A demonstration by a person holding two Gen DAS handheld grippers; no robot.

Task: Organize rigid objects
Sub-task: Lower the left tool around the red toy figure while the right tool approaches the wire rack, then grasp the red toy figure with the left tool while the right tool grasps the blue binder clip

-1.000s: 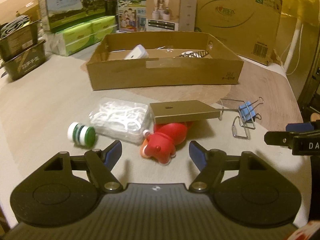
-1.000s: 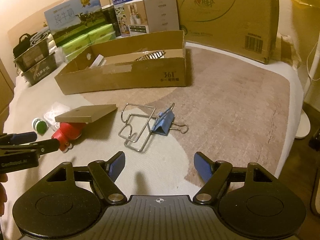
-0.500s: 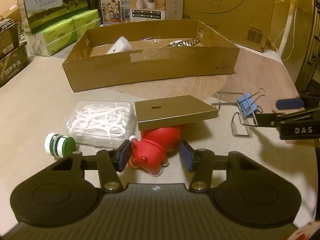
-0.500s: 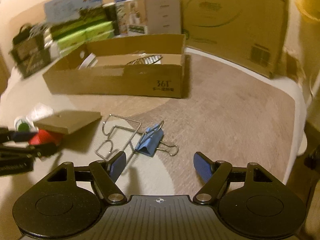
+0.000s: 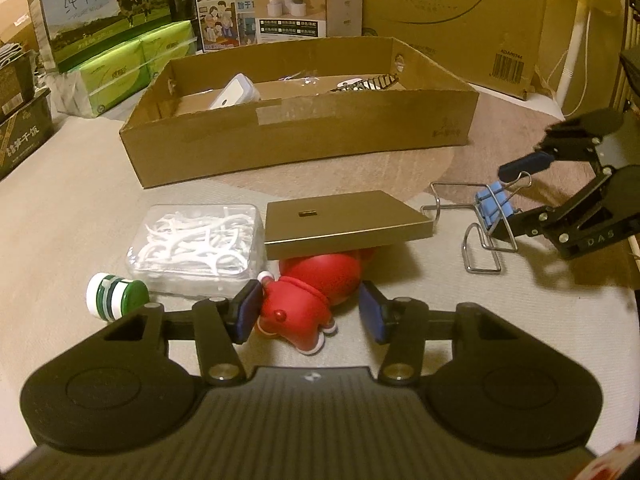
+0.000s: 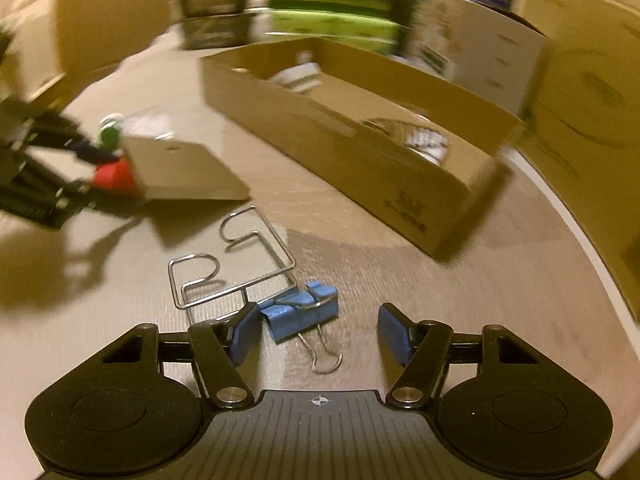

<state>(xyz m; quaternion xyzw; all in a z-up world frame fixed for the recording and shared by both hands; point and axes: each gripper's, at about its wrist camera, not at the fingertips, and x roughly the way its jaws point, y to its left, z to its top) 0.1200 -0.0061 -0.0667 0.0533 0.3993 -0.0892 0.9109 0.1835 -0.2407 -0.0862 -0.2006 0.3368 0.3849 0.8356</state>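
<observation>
Left tool [image 5: 308, 312]: jaws just narrowed around red toy [image 5: 310, 292], grip unconfirmed. Right tool [image 6: 316, 334]: closing, still spread around blue clip [image 6: 300, 312].

Bare surface [image 5: 72, 208] at my left edge; cardboard tray [image 5: 304, 136] walls off the far side, gold box [image 5: 344, 224] overhangs red toy [image 5: 312, 296].

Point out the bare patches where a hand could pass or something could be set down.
Free: the strip between the cardboard tray and the gold box, and left of the floss pick box. Crowded: green bottle, red toy, wire rack, binder clip.
</observation>
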